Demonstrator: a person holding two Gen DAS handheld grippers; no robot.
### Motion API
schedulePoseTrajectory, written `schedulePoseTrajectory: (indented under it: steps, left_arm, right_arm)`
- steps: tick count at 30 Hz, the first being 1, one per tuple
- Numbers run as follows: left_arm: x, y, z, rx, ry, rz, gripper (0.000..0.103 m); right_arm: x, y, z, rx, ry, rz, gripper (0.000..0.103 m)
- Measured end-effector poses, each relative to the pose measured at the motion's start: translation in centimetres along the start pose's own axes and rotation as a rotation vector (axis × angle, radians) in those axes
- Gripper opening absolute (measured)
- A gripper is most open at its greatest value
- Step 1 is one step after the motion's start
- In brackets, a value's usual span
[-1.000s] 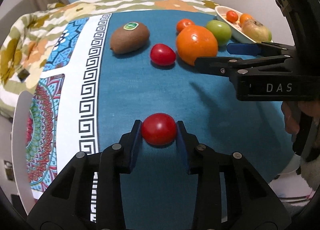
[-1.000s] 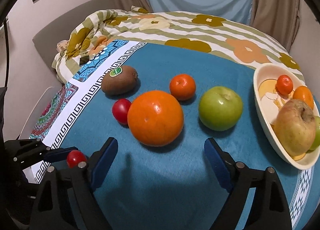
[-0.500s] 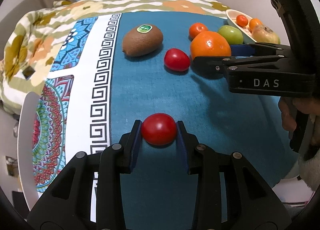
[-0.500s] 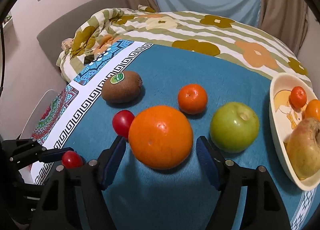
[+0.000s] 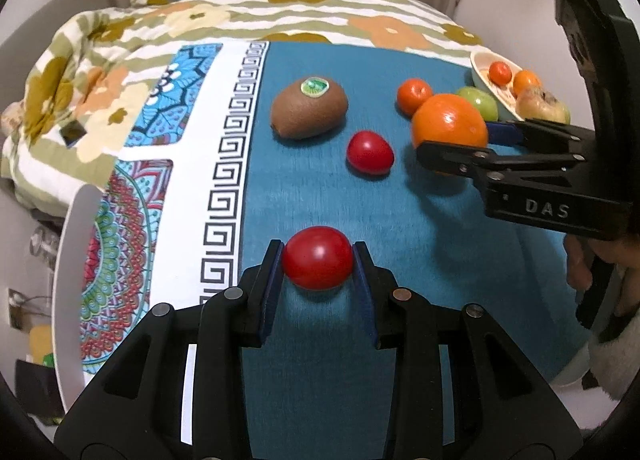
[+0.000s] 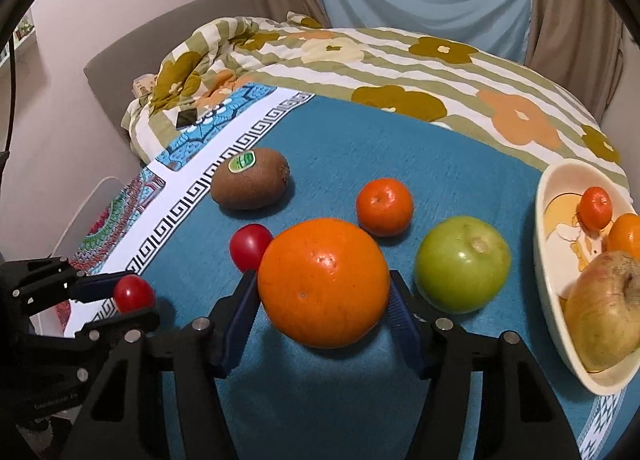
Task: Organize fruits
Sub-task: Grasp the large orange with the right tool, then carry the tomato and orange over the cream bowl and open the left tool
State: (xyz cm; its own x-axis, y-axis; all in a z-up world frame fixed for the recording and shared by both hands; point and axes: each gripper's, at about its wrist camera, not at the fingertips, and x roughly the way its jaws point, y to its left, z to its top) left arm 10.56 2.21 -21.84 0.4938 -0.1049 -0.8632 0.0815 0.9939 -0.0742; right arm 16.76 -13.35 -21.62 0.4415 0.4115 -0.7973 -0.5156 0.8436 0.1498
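Note:
My left gripper [image 5: 318,260] is shut on a small red tomato [image 5: 318,257], held just above the teal cloth; it also shows in the right wrist view [image 6: 134,294]. My right gripper [image 6: 323,292] is shut on the large orange [image 6: 323,282], its pads touching both sides. A second red tomato [image 6: 250,246], a kiwi [image 6: 250,184], a mandarin [image 6: 384,206] and a green apple [image 6: 462,264] lie on the cloth. A cream bowl [image 6: 550,260] at the right holds a mandarin, an orange fruit and a yellowish apple.
The teal cloth [image 6: 360,140] covers a table with a patterned white border at the left. A flowered striped blanket [image 6: 400,60] lies behind. A white chair back [image 5: 66,260] stands off the left edge. A hand holds the right gripper at the right of the left wrist view.
My right gripper has moved forward around the large orange and closed on it. My left gripper keeps its hold on the small tomato and has drifted slightly.

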Motion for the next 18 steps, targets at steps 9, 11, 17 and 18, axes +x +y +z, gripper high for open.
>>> schedulePoseTrajectory:
  steps: [9, 11, 17, 18]
  left_arm:
    - [-3.4, -2.5, 2.7, -0.036, -0.063, 0.022, 0.038]
    - [-4.3, -3.5, 3.6, -0.038, -0.081, 0.02, 0.038]
    - [-6.4, -7.0, 6.5, -0.025, -0.137, 0.017, 0.038]
    - [-6.7, -7.9, 7.3, -0.024, -0.149, 0.012, 0.038]
  right_arm:
    - [-5.2, -1.4, 0.9, 0.0, -0.043, 0.028, 0.058]
    - [-6.4, -2.1, 1.0, -0.002, -0.047, 0.029, 0.058]
    - [-10.6, -5.5, 1.5, 0.009, -0.077, 0.022, 0.058]
    - [-11.1, -6.0, 1.5, 0.011, -0.081, 0.02, 0.058]
